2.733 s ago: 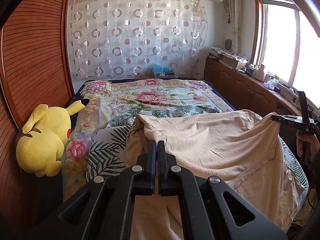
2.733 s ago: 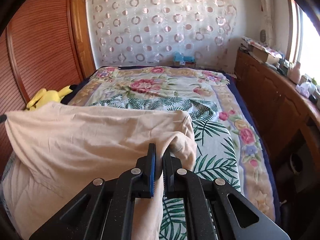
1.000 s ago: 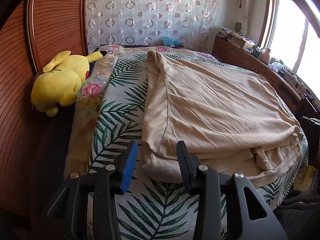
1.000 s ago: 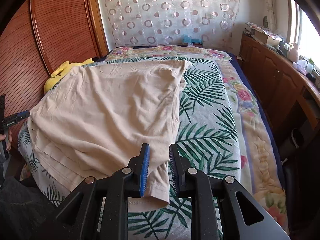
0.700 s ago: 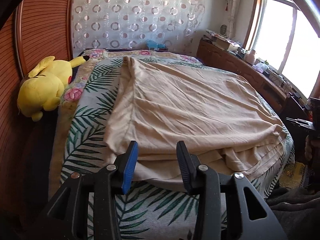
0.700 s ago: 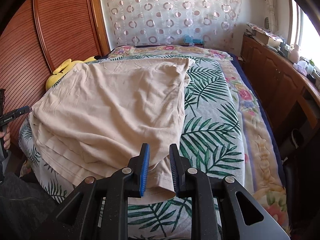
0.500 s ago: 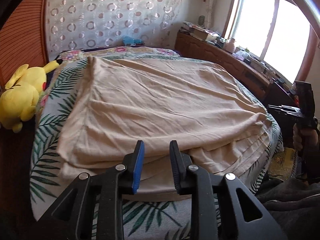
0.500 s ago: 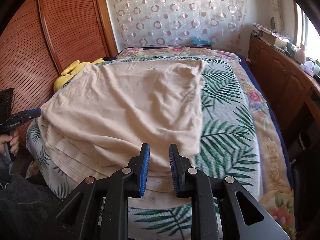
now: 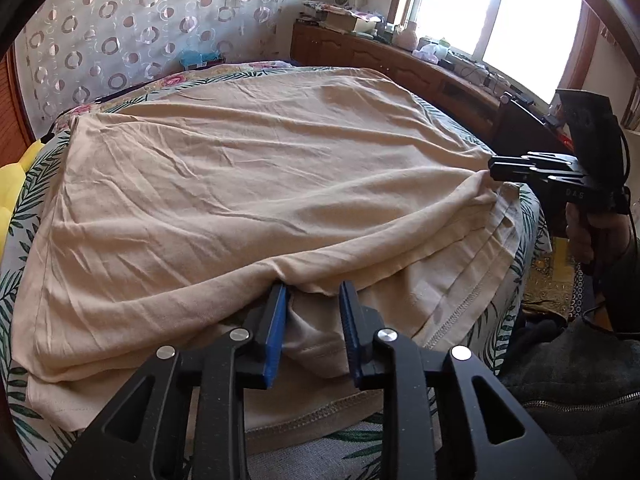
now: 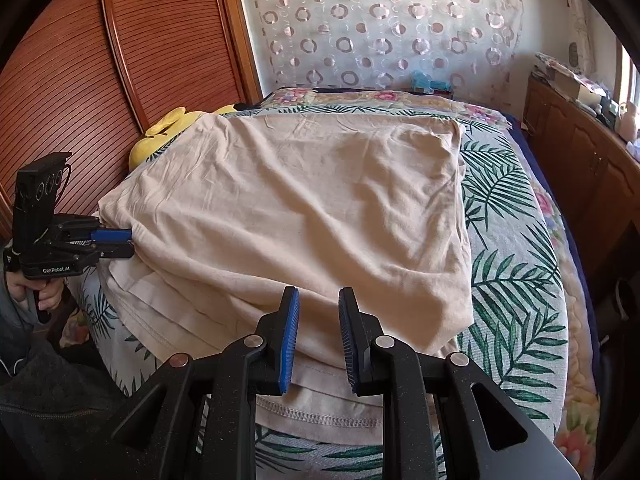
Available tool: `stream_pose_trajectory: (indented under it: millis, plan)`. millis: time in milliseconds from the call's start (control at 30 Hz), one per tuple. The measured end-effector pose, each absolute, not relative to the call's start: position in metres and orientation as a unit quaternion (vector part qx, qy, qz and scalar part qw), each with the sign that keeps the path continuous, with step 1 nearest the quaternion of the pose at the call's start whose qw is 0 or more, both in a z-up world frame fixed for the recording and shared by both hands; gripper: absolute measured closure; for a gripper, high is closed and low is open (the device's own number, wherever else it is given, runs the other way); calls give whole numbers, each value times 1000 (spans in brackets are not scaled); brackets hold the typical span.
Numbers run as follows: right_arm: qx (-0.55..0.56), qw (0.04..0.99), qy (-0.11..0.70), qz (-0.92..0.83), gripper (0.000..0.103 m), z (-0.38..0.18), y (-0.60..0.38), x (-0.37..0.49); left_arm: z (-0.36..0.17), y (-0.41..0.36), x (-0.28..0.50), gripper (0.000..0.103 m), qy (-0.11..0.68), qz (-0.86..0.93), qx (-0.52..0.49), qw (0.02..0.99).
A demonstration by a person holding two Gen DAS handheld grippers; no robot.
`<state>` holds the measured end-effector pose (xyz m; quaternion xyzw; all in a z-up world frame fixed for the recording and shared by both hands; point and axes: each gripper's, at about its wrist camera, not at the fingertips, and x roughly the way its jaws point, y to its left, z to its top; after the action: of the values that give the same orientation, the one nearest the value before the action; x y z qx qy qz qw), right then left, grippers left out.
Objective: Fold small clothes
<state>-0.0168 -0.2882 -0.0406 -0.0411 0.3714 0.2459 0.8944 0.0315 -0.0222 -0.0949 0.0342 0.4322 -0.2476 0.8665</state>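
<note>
While the tan shirt (image 10: 312,200) lies spread on the bed (image 10: 516,264), folded over once so the top layer stops short of the bottom hem, both tools sit at its near edge. This looks like the spot to grab for the next fold.

The left gripper (image 9: 312,304) has its jaws a little way apart, and they have just been opening a bit. A loose fold of the shirt's near edge sits between them, but the blue pads do not look pressed on it. It is not holding the cloth now.

The right gripper (image 10: 318,308) also has its jaws a little apart, over the near edge of the shirt. Cloth shows in the gap, but nothing is squeezed. A hand (image 9: 592,236) holds that tool from below, near the shirt's right corner.

The shirt is flat with soft wrinkles, so it should be easy to pinch. It covers most of the leafy bed cover.

A yellow toy (image 10: 168,132) peeks out past the far left corner of the shirt, by the brown wooden door (image 10: 120,60). A curtain (image 10: 380,20) with rings hangs behind the bed.
</note>
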Motion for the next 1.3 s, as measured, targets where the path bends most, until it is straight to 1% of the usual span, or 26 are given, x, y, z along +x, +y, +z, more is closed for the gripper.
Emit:
stream_pose_trajectory:
  millis: [100, 233, 267, 300, 333, 367, 400, 600, 767, 933, 1000, 1033, 1100, 1133, 1167, 1200, 1267, 1300]
  plan:
    - [-38, 895, 375, 239, 82, -44, -292, -15, -96, -30, 34, 69, 427, -242, 53, 870]
    - [-34, 895, 378, 233, 82, -46, -296, -13, -95, -35, 36, 69, 419, -234, 60, 875]
    - [-34, 895, 379, 231, 82, -47, -297, -12, -95, -36, 36, 72, 417, -234, 60, 876]
    - [-33, 896, 379, 230, 82, -47, -298, -12, -95, -37, 36, 90, 415, -233, 62, 877]
    - [-32, 896, 379, 229, 82, -47, -298, -12, -94, -38, 35, 99, 413, -233, 63, 878]
    - [-32, 897, 379, 227, 82, -46, -299, -14, -92, -37, 33, 101, 411, -234, 58, 879]
    - [-32, 897, 378, 226, 82, -46, -300, -15, -89, -36, 31, 102, 407, -235, 53, 881]
    - [-28, 900, 377, 217, 82, -46, -311, -17, -48, -23, -3, 102, 367, -247, 31, 896]
    - [-21, 903, 374, 212, 82, -45, -320, -20, -33, -14, -18, 101, 365, -231, 28, 901]
    - [-21, 903, 373, 210, 82, -44, -324, -21, -34, 2, -16, 88, 362, -202, 18, 910]
    - [-23, 903, 374, 210, 82, -44, -324, -21, -36, 9, -14, 76, 360, -186, 17, 914]
    - [-24, 903, 374, 209, 82, -44, -324, -21, -38, 16, -12, 73, 361, -178, 13, 915]
    - [-27, 904, 373, 207, 82, -44, -325, -21, -41, 29, -8, 58, 362, -162, 4, 918]
    - [-27, 904, 374, 205, 82, -44, -326, -21, -43, 35, -6, 56, 363, -155, 2, 919]
    - [-27, 904, 374, 204, 82, -44, -328, -21, -46, 40, -4, 49, 365, -149, -2, 919]
    - [-27, 905, 374, 202, 82, -45, -330, -21, -48, 47, -2, 39, 367, -140, -5, 919]
    - [-27, 906, 375, 197, 82, -45, -334, -22, -53, 63, 0, 33, 364, -112, -9, 925]
    - [-27, 906, 375, 193, 82, -45, -337, -22, -55, 70, 1, 32, 363, -105, -14, 926]
